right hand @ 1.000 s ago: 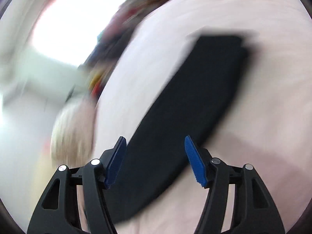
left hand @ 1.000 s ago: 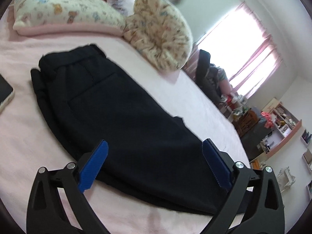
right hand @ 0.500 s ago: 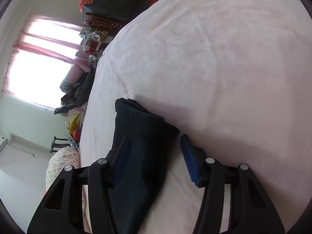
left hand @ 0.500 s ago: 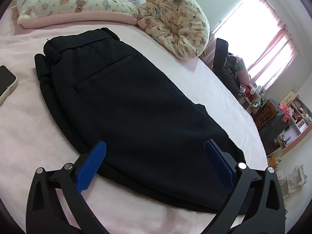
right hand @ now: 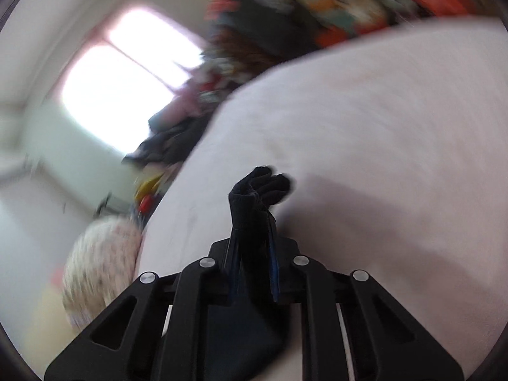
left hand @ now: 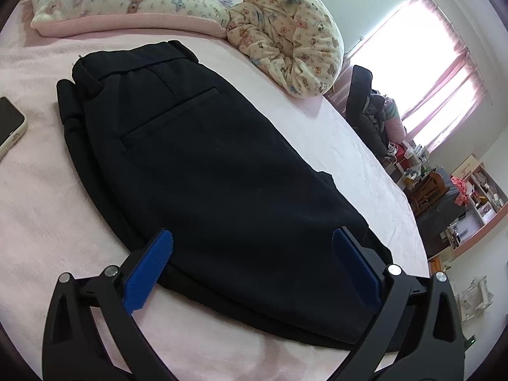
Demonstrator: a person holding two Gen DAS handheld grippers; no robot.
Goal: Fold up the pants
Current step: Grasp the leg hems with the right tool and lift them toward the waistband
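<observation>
Black pants (left hand: 206, 171) lie flat on the pink bed, waistband at the far left, a back pocket facing up. My left gripper (left hand: 254, 250) is open and hovers just above the pants' near part, blue pads on either side. In the blurred right wrist view, my right gripper (right hand: 254, 238) is shut on a bunched end of the black pants (right hand: 257, 190), which sticks up out of the jaws above the pink bed.
A phone (left hand: 9, 127) lies on the bed left of the pants. A bear-print pillow (left hand: 120, 0) and a rolled floral blanket (left hand: 292, 41) sit at the head. A chair with clothes (left hand: 365, 111) and shelves (left hand: 476, 197) stand beyond the bed's right edge.
My right gripper closed on the pant end and lifted it, swinging fast. My left gripper moved slightly closer over the pants and stayed open.
</observation>
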